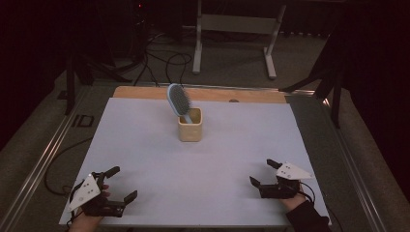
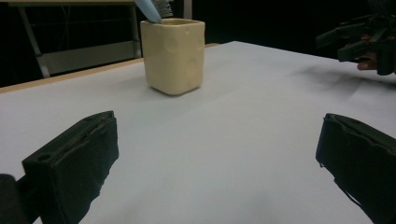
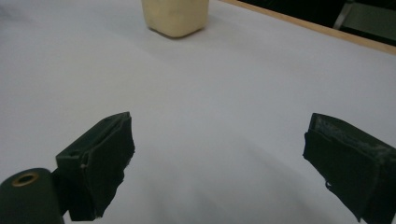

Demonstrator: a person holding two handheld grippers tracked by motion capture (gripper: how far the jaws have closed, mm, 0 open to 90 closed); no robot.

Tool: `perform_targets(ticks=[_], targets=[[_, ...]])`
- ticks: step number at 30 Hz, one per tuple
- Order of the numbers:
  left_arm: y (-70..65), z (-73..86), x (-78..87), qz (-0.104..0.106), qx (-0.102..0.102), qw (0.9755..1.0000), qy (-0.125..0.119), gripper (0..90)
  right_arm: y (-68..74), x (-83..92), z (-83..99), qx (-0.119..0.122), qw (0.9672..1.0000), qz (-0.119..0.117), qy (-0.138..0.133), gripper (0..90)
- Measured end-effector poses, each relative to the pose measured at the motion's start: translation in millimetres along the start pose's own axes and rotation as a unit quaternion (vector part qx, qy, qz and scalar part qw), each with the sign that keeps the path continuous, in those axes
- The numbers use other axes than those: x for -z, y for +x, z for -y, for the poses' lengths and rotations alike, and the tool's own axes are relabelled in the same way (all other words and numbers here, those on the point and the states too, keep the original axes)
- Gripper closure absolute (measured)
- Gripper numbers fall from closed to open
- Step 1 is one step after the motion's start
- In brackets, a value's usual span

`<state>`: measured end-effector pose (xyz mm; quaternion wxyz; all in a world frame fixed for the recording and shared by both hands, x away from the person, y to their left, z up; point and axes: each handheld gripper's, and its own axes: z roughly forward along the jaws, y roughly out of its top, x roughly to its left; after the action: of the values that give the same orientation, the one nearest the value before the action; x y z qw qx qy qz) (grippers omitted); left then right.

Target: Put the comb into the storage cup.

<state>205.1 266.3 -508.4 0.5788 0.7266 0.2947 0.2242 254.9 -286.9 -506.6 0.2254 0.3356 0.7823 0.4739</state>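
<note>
A cream square cup [image 1: 189, 124] stands on the white table cover [image 1: 203, 164] toward the far middle. A light blue hairbrush [image 1: 178, 101] stands handle-down in it, leaning left with its bristles facing right. In the left gripper view the cup [image 2: 173, 55] is ahead with the brush's lower part [image 2: 152, 8] at the top edge. The right gripper view has the cup's base [image 3: 175, 17] at the top. My left gripper [image 1: 122, 184] rests open at the near left corner, and my right gripper [image 1: 263, 172] rests open at the near right. Both hold nothing.
A wooden strip [image 1: 203, 94] borders the table's far edge. Beyond it stand a metal table frame [image 1: 234, 34] and cables [image 1: 164, 60] on the floor. Metal rails [image 1: 43, 159] run along both sides of the table.
</note>
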Motion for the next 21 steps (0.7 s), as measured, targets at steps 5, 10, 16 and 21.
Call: perform_targets(ticks=[5, 10, 16, 21], targets=[[0.0, 0.0, 0.0, 0.000, -0.001, 1.0000, 0.000, 0.0, 3.0, 8.2, 6.9, -0.021, 0.9998, 0.003, -0.002, 8.0], [-0.2, -0.2, -0.7, 0.001, -0.002, 1.0000, 0.001, 0.0, 5.9, 4.6, 8.8, -0.009, 0.9998, 0.017, 0.006, 8.1], [-0.3, 0.0, -0.4, -0.001, -0.002, 1.0000, 0.001, 0.0, 4.6, -1.7, 8.2, -0.017, 0.9996, 0.020, -0.003, 8.1], [-0.8, -0.1, -0.5, -0.001, -0.003, 1.0000, 0.002, 0.0, 5.4, -2.3, 8.0, -0.011, 0.9997, 0.020, -0.002, 8.0]])
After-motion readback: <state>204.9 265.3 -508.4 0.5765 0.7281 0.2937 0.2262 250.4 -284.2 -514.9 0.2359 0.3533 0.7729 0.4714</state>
